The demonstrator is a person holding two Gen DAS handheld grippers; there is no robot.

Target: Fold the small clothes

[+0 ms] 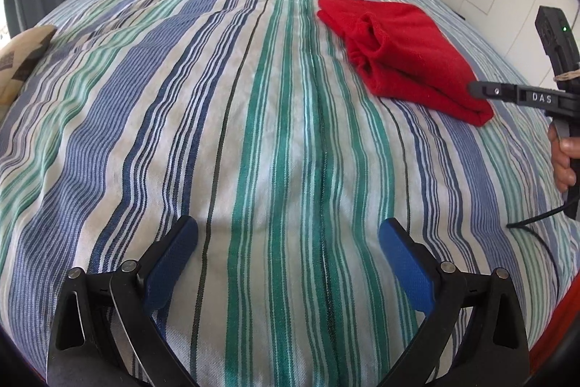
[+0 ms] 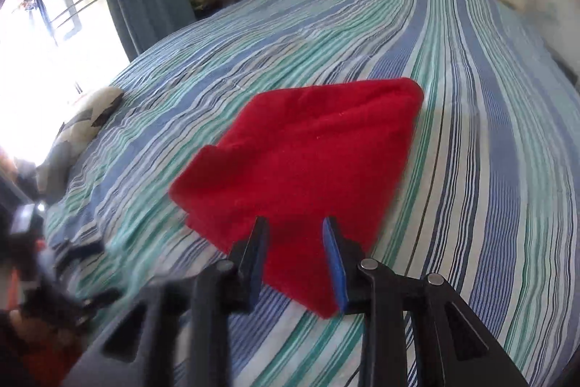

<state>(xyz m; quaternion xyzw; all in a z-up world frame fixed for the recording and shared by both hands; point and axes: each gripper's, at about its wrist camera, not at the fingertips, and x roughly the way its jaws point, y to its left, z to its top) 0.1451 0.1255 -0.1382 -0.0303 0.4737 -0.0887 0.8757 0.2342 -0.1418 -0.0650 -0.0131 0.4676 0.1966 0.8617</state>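
Across both views spreads the striped bedspread [image 1: 253, 140], blue, green and white. On it, toward two o'clock in the left wrist view, lies the red garment [image 1: 406, 60], folded into a thick pad with a rolled opening facing nine o'clock. At six o'clock the left gripper [image 1: 288, 234] hovers above bare cover, its blue pads wide apart and empty. The right gripper [image 2: 295, 227] sits at the garment's near corner, jaws narrowly parted with red cloth showing between them, gripping nothing. At nine o'clock rests a patterned cushion [image 1: 21, 60].
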